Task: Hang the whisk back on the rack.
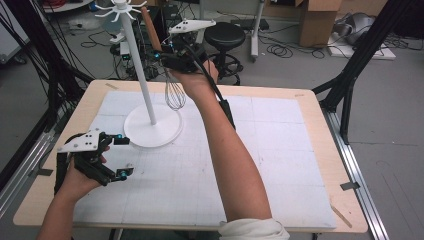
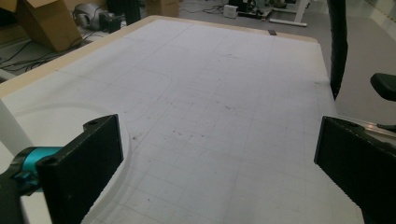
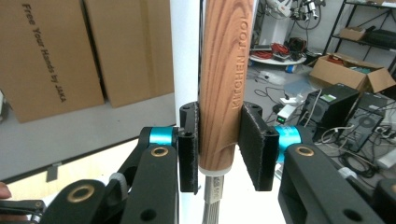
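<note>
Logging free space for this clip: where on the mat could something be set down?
The mat is bare right of the raised forearm and between that forearm and the left tongs. Crowded: far left, around the stand's base, where the whisk hangs.

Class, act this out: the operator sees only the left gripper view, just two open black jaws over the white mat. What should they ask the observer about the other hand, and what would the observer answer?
Operator: What is the right gripper doing?
Observer: The right gripper is shut on a whisk, clamped on its wooden handle.
Operator: Where is the whisk relative to the stand?
Observer: It hangs raised above the table, wire end down, just right of the white hook stand's pole in the high view.
Operator: Any text on the handle?
Observer: Yes, the right gripper view shows KITCHEN TOOL printed along it.
Operator: And where is my gripper?
Observer: The left gripper hovers open near the stand's round base.
</note>
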{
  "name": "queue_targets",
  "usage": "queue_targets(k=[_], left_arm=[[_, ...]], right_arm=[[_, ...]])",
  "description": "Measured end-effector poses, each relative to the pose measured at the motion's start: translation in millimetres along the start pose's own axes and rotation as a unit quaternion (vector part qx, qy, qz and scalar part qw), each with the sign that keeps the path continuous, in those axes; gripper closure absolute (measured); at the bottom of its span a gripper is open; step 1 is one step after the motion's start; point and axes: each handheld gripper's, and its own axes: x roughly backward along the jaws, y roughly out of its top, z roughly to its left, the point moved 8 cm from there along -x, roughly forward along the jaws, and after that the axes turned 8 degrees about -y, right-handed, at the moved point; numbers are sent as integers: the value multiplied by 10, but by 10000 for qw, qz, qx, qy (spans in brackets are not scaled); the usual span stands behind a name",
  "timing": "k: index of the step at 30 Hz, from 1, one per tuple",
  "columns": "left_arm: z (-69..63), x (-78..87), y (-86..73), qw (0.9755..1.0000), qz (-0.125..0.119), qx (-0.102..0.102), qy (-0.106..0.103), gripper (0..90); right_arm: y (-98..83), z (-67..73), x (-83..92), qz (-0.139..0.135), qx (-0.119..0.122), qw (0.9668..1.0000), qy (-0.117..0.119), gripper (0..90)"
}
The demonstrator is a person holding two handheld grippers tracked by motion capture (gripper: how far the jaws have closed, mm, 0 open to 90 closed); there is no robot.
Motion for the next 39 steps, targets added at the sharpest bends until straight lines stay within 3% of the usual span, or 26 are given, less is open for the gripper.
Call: queue_targets(k=[3, 8, 11, 18, 25, 27, 32, 39], left_arm=[[1, -2, -3, 10000, 10, 4, 4, 17], [-8, 10, 6, 10000, -15, -5, -23, 18], [-6, 6, 2, 10000, -1, -10, -27, 17], [-2, -16, -18, 10000, 47, 19, -25, 18], [3, -4, -7, 10000, 6, 23, -9, 17], [10, -11, -6, 10000, -11, 24, 1, 17], [7, -23, -6, 10000, 14, 3, -16, 17], [15, -38, -22, 10000, 32, 50, -4, 17]], right_arm=[[-1, 10, -7, 20, 30, 10000, 5, 683], [-34, -13, 22, 163, 178, 9997, -29, 531], [-30, -37, 67, 147, 156, 9998, -35, 522], [-45, -137, 289, 74, 88, 9999, -103, 441], [-159, -146, 466, 134, 146, 9997, -134, 358], [-249, -144, 526, 270, 82, 9995, -173, 317], [-338, -170, 617, 363, 144, 9990, -222, 302], [-500, -164, 819, 264, 148, 9993, -242, 278]])
